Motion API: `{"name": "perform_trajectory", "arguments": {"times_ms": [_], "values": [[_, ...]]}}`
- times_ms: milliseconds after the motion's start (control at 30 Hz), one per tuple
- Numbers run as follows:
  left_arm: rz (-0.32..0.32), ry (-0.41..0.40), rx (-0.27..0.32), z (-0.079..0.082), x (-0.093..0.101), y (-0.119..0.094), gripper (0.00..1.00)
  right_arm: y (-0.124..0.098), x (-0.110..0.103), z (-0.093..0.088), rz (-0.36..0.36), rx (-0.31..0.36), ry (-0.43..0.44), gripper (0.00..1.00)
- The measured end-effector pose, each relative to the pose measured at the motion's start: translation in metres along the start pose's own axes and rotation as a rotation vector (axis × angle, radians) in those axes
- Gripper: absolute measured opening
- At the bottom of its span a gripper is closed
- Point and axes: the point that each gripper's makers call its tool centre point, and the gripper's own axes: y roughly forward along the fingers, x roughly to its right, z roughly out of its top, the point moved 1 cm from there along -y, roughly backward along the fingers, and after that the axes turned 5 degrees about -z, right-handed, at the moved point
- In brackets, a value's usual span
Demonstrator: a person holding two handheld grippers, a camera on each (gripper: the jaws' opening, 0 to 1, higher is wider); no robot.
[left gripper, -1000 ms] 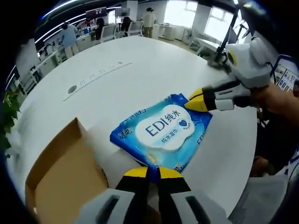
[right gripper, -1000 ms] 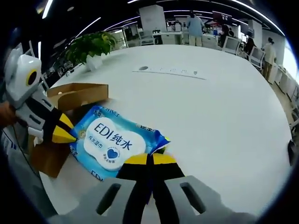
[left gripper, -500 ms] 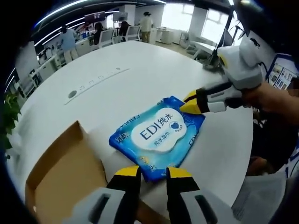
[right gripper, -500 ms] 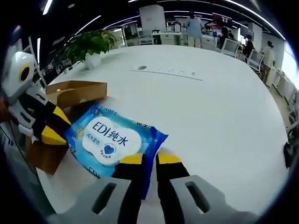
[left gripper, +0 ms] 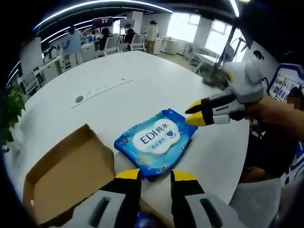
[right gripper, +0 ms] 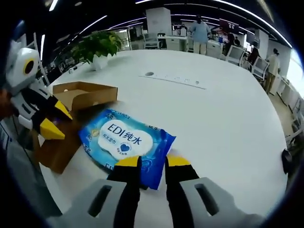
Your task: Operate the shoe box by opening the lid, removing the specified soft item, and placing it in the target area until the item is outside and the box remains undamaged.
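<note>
Two grippers: you hold both just off the wipes pack, and neither grips anything.
Left gripper [left gripper: 155,175]: your jaws stand narrowly apart with bare gap between them, tips just short of the pack's near edge in the left gripper view.
Right gripper [right gripper: 152,161]: your jaws stand parted by a small gap with nothing between them; in the right gripper view their yellow tips sit at the pack's near corner, whether touching it you cannot tell.
Wipes pack [left gripper: 156,142]: it lies flat on the white table [left gripper: 118,95], outside the shoe box [left gripper: 66,175], label up.
Direction from your left claw: the pack lies at 12 o'clock, straight ahead along the jaws, and the box sits at about 9 o'clock.
Direction from your right claw: the pack [right gripper: 127,144] lies at about 11 o'clock, the box [right gripper: 76,102] beyond it at about 10 o'clock.
Long axis: in the left gripper view it runs from about 7 toward 1 o'clock, ending close to your right gripper's tips.
Nearer hand: both sit at opposite ends of the pack, so either could take it; the right looks slightly closer.
Box: its lid is open and the cardboard looks unharmed.
Task standing: the item looks already out and set down, so the job seems near its end.
</note>
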Motion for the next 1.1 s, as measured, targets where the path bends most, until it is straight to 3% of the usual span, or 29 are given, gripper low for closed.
{"name": "perform_trajectory", "arguments": {"times_ms": [700,1100], "values": [[-0.025,-0.007,0.074,-0.017,-0.004,-0.048,0.28,-0.040,-0.049,0.021,0.054,0.023,-0.091,0.26],[-0.041,0.009,0.048,-0.054,-0.016,-0.066,0.28,-0.049,-0.082,0.033,0.112,0.032,-0.153,0.25]]}}
